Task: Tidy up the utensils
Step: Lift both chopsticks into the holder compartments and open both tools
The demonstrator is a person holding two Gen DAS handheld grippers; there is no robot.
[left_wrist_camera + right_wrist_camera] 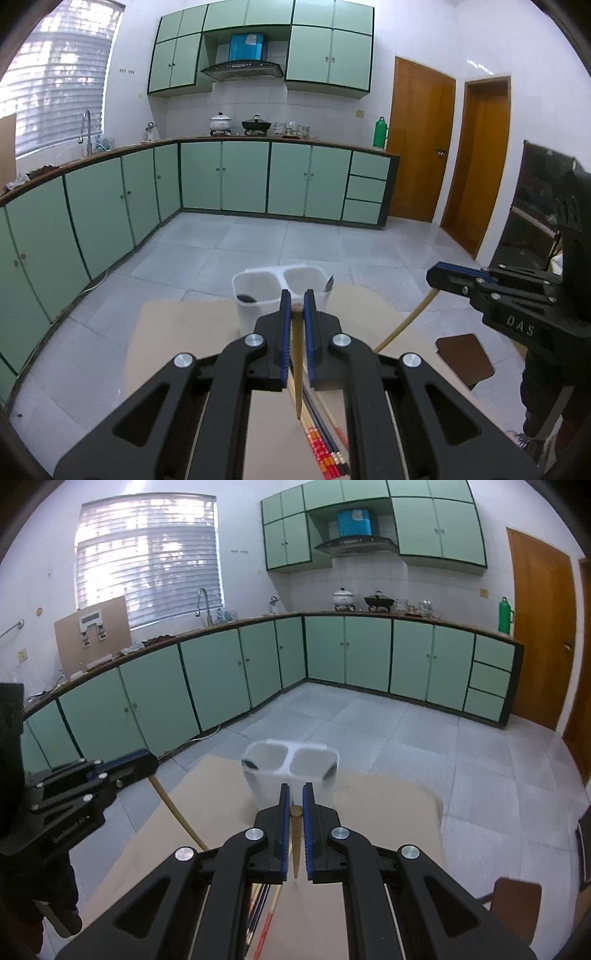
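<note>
We see our left gripper clamped on a tapered wooden chopstick before the white two-compartment plastic holder; our right gripper grips another wooden chopstick beside it.

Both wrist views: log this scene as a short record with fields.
left gripper: shut on a tan wooden chopstick, tip hanging down
right gripper: shut on a second tan wooden chopstick
holder: white plastic two-compartment utensil holder ahead of both grippers, dark utensil ends showing at its rim
surface: brown cardboard sheet under the holder
still lying: bundle of chopsticks with red patterned ends below the left gripper
</note>
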